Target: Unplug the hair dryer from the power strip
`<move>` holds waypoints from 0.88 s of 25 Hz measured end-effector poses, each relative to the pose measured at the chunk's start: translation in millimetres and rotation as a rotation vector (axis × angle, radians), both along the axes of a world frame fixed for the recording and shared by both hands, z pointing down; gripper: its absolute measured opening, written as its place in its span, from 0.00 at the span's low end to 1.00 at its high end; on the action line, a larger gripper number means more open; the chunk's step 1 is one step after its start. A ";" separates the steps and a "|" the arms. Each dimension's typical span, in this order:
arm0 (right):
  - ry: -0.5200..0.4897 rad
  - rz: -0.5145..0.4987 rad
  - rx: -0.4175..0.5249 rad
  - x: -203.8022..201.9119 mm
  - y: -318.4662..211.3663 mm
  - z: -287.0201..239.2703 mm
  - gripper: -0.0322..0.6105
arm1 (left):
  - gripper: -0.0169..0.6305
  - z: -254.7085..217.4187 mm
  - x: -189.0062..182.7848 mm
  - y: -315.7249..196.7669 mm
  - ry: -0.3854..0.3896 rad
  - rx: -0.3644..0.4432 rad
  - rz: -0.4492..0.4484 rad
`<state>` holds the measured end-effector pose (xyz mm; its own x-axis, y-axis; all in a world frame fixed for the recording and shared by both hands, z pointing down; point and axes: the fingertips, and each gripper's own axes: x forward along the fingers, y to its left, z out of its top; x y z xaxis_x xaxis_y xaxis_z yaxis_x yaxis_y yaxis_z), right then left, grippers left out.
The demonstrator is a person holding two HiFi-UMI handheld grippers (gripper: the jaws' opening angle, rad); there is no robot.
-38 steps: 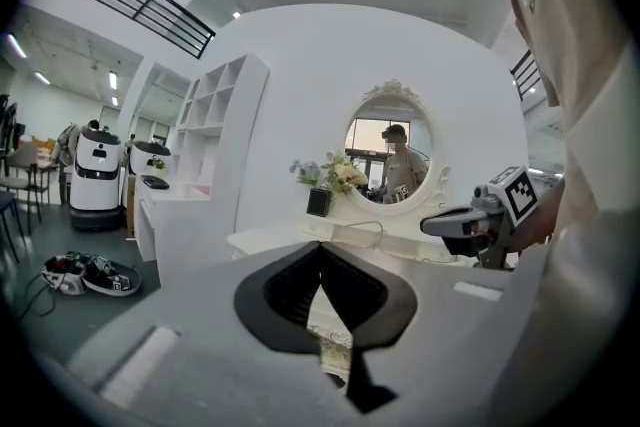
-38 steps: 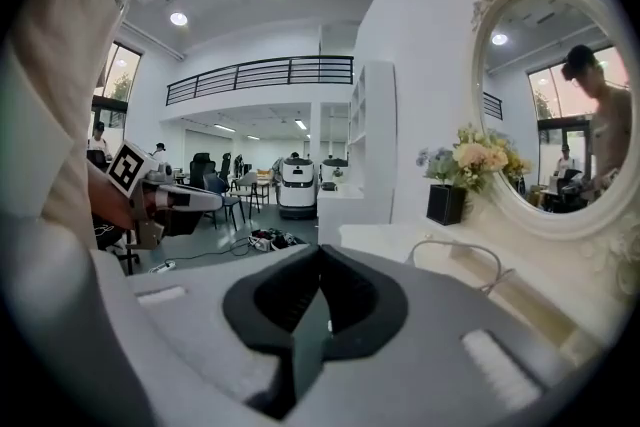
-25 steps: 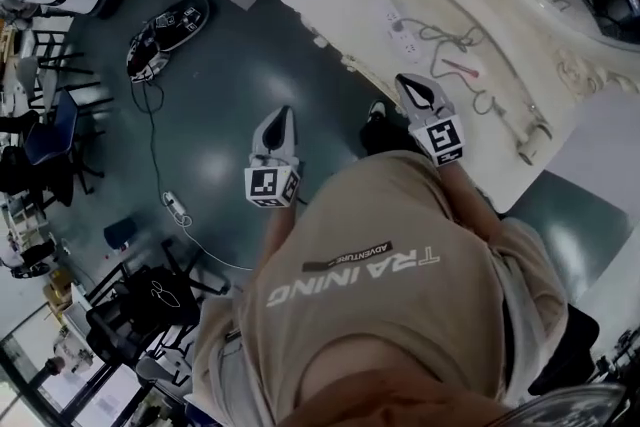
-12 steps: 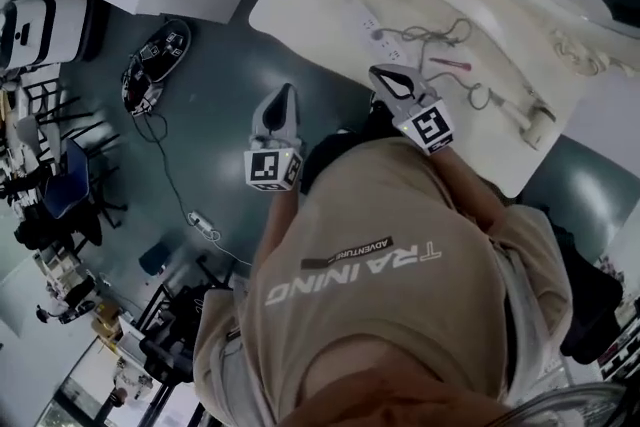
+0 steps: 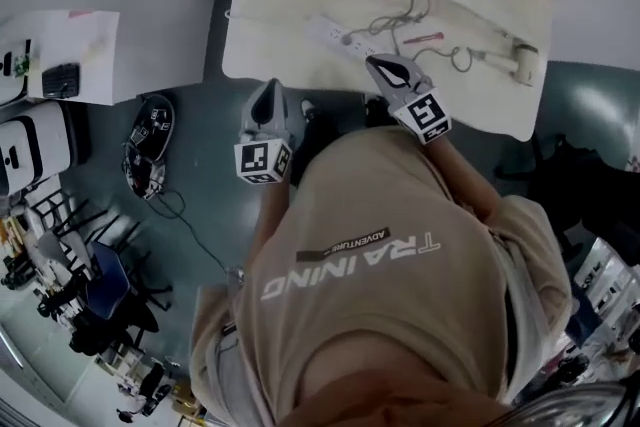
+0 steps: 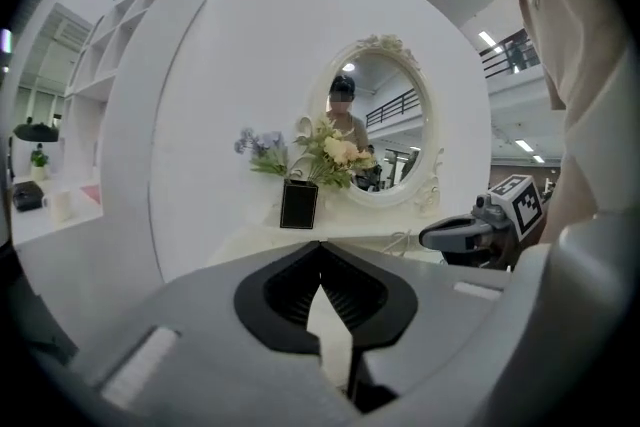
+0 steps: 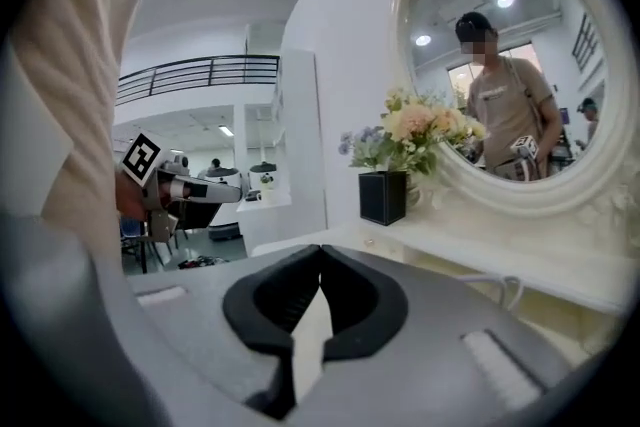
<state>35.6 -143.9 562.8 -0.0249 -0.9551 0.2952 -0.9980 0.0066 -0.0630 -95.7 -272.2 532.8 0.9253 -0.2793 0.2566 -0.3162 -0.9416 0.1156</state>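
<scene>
Head view first: your right tongs (image 5: 374,64) hang over the white table (image 5: 250,55), with their tip just beside the near end of the power strip (image 5: 330,32). The strip lies slanted, and its long way runs up and left from that tip. A thin cord (image 5: 400,15) loops away toward the hair dryer (image 5: 512,58), which rests far to the right, well apart from the strip. Your left tongs (image 5: 268,87) are only at the table's near edge, so your right hand is the nearer one. I cannot pick out the plug itself.

Left gripper view: your left tongs (image 6: 320,245) are pressed together with nothing in them. The black vase (image 6: 298,203) stands ahead.

Right gripper view: your right tongs (image 7: 320,250) are pressed together too and hold nothing. I think you must spread them before they can pinch the plug
</scene>
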 end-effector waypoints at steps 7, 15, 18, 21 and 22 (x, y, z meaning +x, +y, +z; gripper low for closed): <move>0.009 0.171 -0.024 -22.1 -30.5 -8.9 0.05 | 0.04 -16.3 8.0 -35.4 0.048 0.025 0.220; -0.088 0.374 -0.068 -48.6 -42.2 7.7 0.05 | 0.04 27.8 -2.4 -52.8 0.051 -0.154 0.381; -0.056 0.382 -0.127 -59.9 -32.8 13.7 0.05 | 0.04 35.3 3.3 -56.2 0.053 -0.191 0.392; -0.079 0.424 -0.156 -50.7 -25.2 20.7 0.05 | 0.04 43.1 14.7 -51.2 0.033 -0.210 0.418; -0.090 0.443 -0.169 -43.8 -23.7 24.0 0.05 | 0.04 44.1 20.3 -48.7 0.023 -0.206 0.436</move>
